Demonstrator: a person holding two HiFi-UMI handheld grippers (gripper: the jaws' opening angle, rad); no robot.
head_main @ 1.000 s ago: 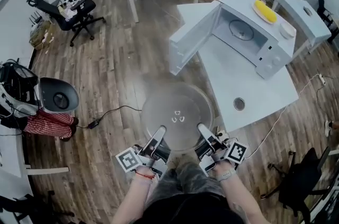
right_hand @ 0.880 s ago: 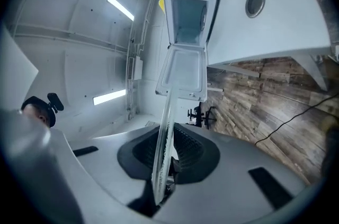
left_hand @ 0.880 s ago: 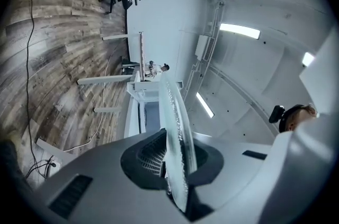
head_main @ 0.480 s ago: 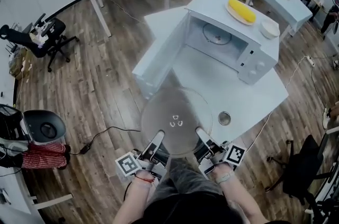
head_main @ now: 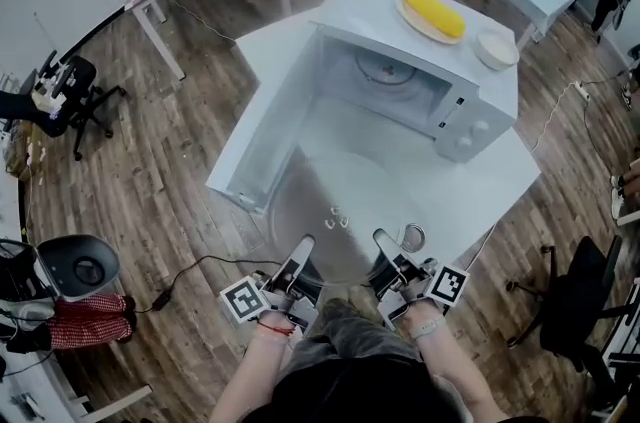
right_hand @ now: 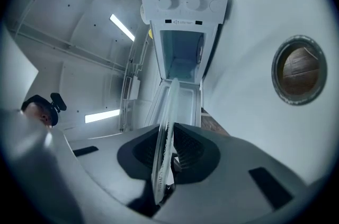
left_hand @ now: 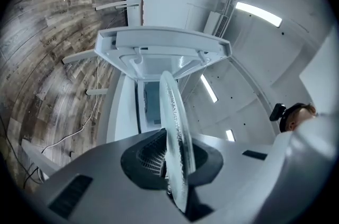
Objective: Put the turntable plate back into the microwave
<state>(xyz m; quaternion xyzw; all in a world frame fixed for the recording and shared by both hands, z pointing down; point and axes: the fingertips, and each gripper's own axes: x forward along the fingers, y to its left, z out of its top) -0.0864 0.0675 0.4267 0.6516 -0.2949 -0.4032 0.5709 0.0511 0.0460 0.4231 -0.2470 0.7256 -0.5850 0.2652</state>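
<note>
The left gripper (left_hand: 172,160) and right gripper (right_hand: 165,158) each pinch the near rim of the glass turntable plate (head_main: 345,201). The plate is held roughly level and reaches out ahead of them. Beyond its far edge stands the microwave (head_main: 470,126), with its door (head_main: 262,136) swung wide, ahead-left of the left gripper. A roller ring (head_main: 385,69) lies in the cavity. I'd carry the plate in flat with both grips matched, keep it clear of the door edge, and centre it over the ring before letting go.
</note>
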